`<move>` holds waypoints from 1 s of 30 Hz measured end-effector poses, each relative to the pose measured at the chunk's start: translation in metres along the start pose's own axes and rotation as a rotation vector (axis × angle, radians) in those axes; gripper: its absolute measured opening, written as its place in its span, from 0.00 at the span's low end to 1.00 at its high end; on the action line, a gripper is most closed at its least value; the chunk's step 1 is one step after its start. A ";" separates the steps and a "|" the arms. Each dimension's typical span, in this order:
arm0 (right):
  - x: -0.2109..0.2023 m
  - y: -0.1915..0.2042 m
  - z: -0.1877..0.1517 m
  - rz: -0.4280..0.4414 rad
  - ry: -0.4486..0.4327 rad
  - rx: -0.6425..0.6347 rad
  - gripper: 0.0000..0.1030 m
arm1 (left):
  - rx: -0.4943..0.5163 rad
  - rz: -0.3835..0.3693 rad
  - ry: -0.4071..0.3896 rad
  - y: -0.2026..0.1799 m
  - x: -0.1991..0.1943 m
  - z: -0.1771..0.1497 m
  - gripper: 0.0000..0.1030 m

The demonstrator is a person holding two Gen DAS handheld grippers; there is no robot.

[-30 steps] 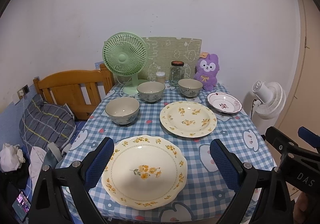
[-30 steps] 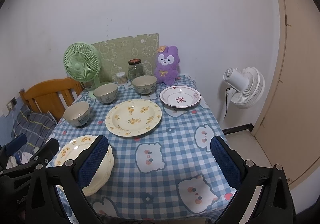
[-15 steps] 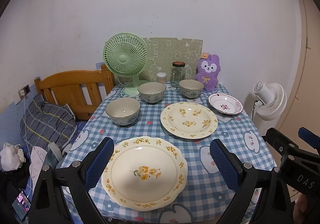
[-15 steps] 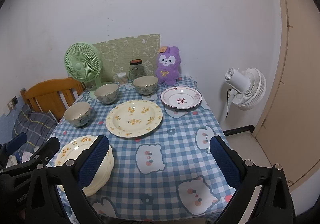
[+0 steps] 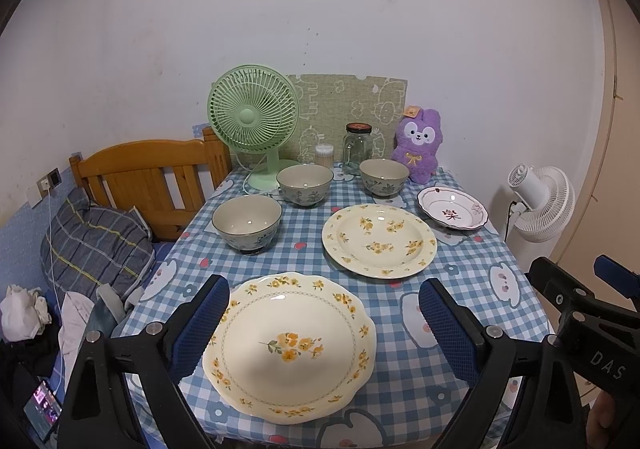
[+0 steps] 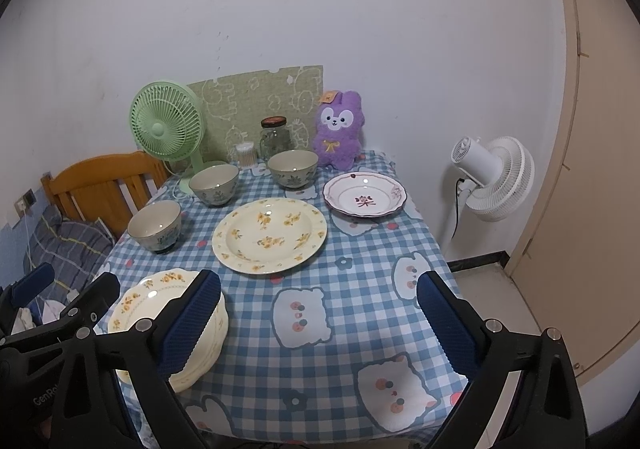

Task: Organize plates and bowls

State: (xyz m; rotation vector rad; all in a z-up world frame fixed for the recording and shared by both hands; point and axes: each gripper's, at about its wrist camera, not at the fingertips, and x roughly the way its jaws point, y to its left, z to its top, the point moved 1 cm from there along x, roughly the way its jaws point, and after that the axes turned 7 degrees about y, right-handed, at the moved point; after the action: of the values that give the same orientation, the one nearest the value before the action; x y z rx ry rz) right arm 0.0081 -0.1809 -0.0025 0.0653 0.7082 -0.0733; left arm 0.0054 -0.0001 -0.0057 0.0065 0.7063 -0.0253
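Note:
A cream scalloped plate with yellow flowers (image 5: 290, 345) lies at the table's near edge, between my left gripper's (image 5: 324, 333) open fingers; it also shows in the right wrist view (image 6: 160, 309). A round yellow-flowered plate (image 5: 379, 239) (image 6: 270, 235) lies mid-table. A small white plate with a red motif (image 5: 452, 212) (image 6: 364, 199) lies at the far right. Three grey-green bowls stand behind: the left bowl (image 5: 247, 223) (image 6: 155, 224), the middle bowl (image 5: 305, 185) (image 6: 214, 183) and the right bowl (image 5: 384, 177) (image 6: 293, 168). My right gripper (image 6: 318, 329) is open and empty above the near right of the tablecloth.
A green desk fan (image 5: 254, 121), a glass jar (image 5: 357, 148), a small toothpick holder (image 5: 324, 155) and a purple plush toy (image 5: 418, 147) stand along the wall. A wooden bed frame (image 5: 148, 177) is to the left. A white floor fan (image 6: 492, 177) stands right of the table.
Both views have shifted very slightly; the dishes have not moved and both grippers stay open.

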 end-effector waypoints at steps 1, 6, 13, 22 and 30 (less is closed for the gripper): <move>0.001 0.000 0.001 0.000 0.002 -0.001 0.96 | 0.001 -0.003 0.002 0.000 0.001 0.000 0.92; 0.002 0.002 0.000 0.001 0.009 -0.001 0.94 | 0.005 -0.013 0.007 0.001 0.005 0.003 0.90; 0.014 0.022 0.013 0.010 0.033 -0.014 0.94 | 0.008 0.004 0.026 0.008 0.018 0.011 0.86; 0.034 0.055 0.028 0.022 0.089 -0.013 0.90 | 0.015 0.013 0.057 0.030 0.038 0.026 0.78; 0.066 0.082 0.022 0.021 0.169 -0.014 0.87 | 0.007 0.009 0.134 0.050 0.066 0.020 0.72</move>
State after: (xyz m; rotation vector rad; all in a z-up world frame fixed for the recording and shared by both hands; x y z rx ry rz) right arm 0.0796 -0.1039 -0.0254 0.0661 0.8771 -0.0427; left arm 0.0703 0.0483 -0.0336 0.0179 0.8404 -0.0185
